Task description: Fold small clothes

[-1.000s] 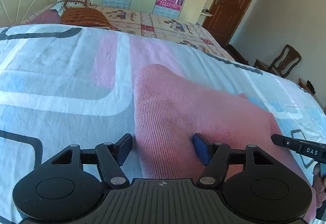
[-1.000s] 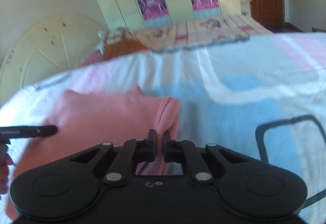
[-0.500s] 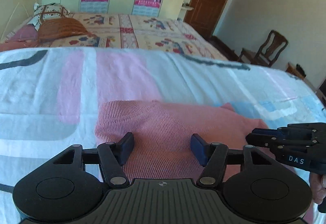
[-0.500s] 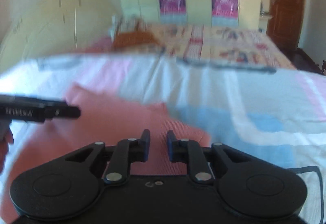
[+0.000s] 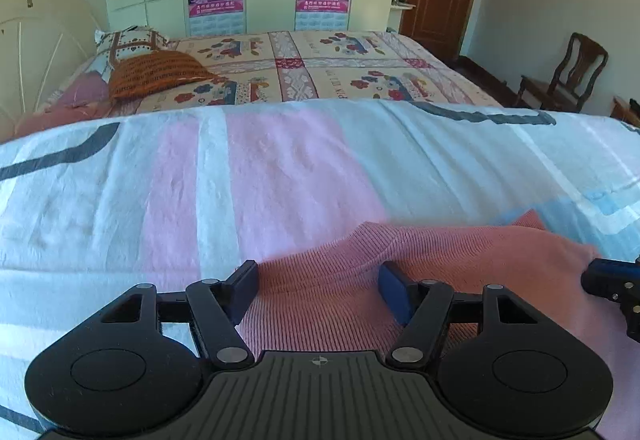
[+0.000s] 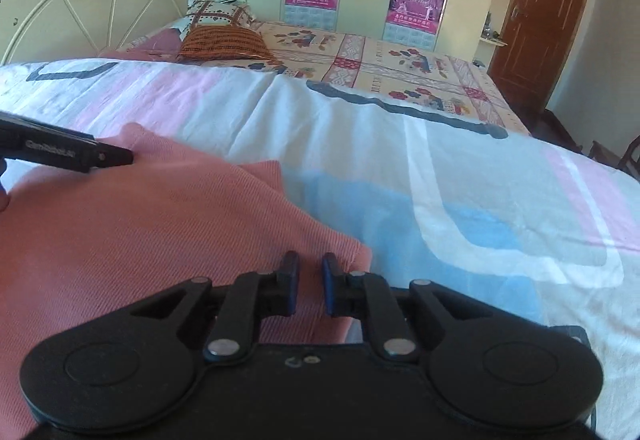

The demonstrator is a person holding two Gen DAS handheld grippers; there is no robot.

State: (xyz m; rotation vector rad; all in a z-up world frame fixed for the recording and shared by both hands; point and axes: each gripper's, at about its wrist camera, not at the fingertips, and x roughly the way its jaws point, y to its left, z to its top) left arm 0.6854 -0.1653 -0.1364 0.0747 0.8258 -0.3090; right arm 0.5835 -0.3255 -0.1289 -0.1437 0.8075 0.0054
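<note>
Garment (image 5: 460, 260) lies under both spread grippers (image 5: 318, 294), (image 6: 307, 282).

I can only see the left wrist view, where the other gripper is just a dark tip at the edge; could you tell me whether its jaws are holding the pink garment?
Observer: No. The right gripper has its jaws slightly apart, with nothing pinched between them.
Operator: Whereabouts is it?
Observer: Over the pink garment, by its near right corner, next to a blue patch of the bedsheet.
Operator: And my own one, seen from there?
Observer: The left gripper points at the garment's far left edge.
</note>
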